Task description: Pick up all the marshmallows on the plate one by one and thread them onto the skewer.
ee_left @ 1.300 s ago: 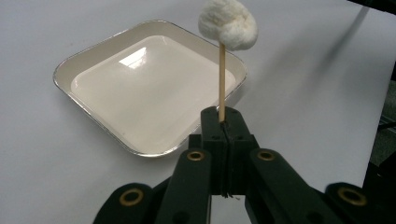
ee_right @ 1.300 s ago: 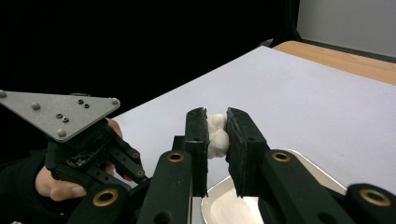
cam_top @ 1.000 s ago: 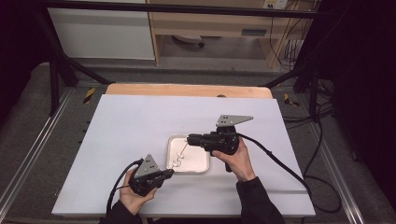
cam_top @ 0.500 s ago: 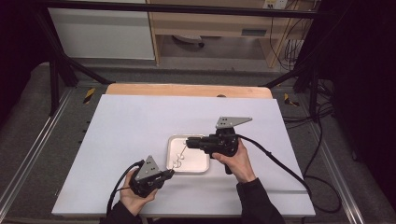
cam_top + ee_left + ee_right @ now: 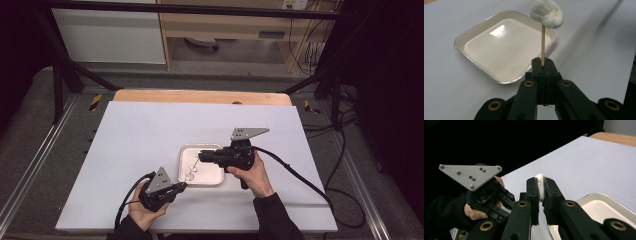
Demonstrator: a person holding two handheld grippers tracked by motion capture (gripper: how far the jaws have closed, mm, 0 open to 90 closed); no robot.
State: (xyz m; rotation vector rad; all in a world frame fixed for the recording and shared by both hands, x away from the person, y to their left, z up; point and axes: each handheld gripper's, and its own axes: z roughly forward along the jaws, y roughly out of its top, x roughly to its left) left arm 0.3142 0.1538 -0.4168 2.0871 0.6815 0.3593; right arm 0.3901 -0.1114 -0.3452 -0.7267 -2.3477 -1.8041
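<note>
The cotton swab (image 5: 543, 42) stands straight up from the tips of the left gripper (image 5: 543, 65), its wooden stick pinched between jaws that are closed tight, its fluffy white head (image 5: 547, 13) free in the air well above them. Beyond those tips and a little to their left lies the white metal-rimmed tray (image 5: 459, 42), empty as far as we can see in the left gripper view, and the swab's head hangs over its far corner. The right gripper (image 5: 541, 185) is clenched too, on a small wad of cotton (image 5: 540, 178) that bulges out between its pads. In its own view the left gripper's grey plate and the hand under it sit off to the left of its jaws, apart from them. Against the high view of a second ago we see little change in the left gripper (image 5: 181, 187): it is parked at the tray's near corner as before. The right gripper (image 5: 201, 156) has slid slightly nearer the person over the tray, and its tips are now clear of the swab's head. We take this to mean that the wad and the swab have parted, or have not yet met, so the work between the two grippers is mid-step. Whether the wad came off the swab we cannot tell; nothing lies loose on the white table (image 5: 586, 55) around either tool
</note>
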